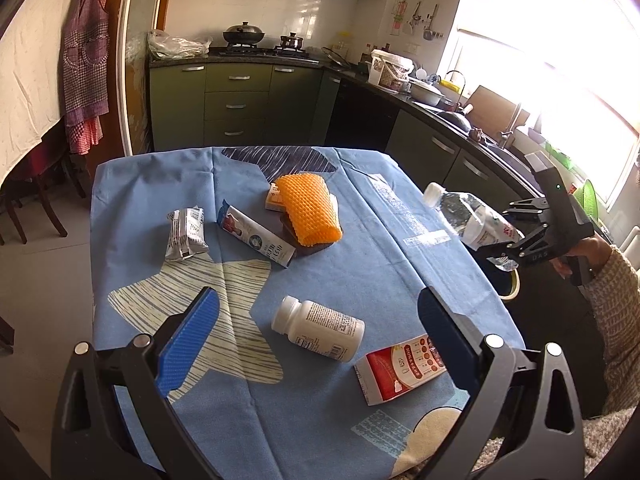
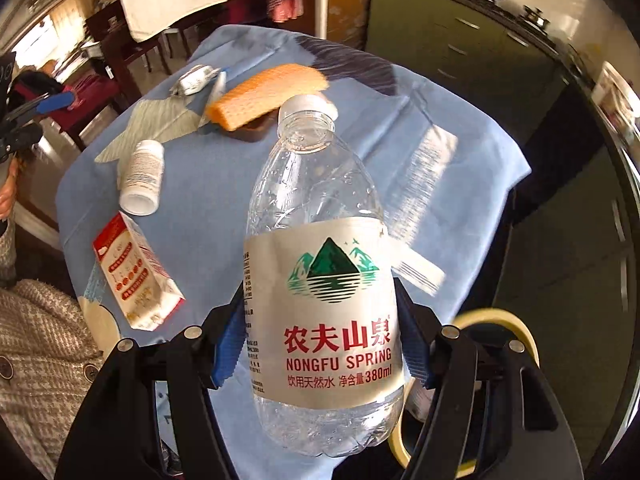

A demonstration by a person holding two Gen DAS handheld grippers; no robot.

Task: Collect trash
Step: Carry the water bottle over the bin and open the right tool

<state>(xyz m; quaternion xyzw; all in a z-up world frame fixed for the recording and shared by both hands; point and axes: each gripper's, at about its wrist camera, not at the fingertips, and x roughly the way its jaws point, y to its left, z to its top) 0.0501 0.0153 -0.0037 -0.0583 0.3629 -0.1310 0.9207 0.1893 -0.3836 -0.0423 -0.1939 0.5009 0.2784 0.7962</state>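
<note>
Right gripper [image 2: 320, 344] pinches the empty water bottle [image 2: 320, 264] across its label, cap pointing ahead, carried off the table's [image 1: 256, 432] edge, likely toward the yellow-rimmed bin [image 2: 516, 328] just below. Left gripper [image 1: 318, 328] hangs spread over the white pill bottle [image 1: 320, 330].

Clear glossy plastic bottle [image 2: 320, 264], matt cloth [image 1: 360, 232]

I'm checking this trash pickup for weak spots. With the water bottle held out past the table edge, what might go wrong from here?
1. The right gripper clamps the water bottle low on its label; thin, empty plastic may buckle and slip free.
2. The bin rim shows only partly below, so a release here might miss it.
3. The left gripper hangs open over the white pill bottle, which lies on its side and may roll if nudged.
</note>
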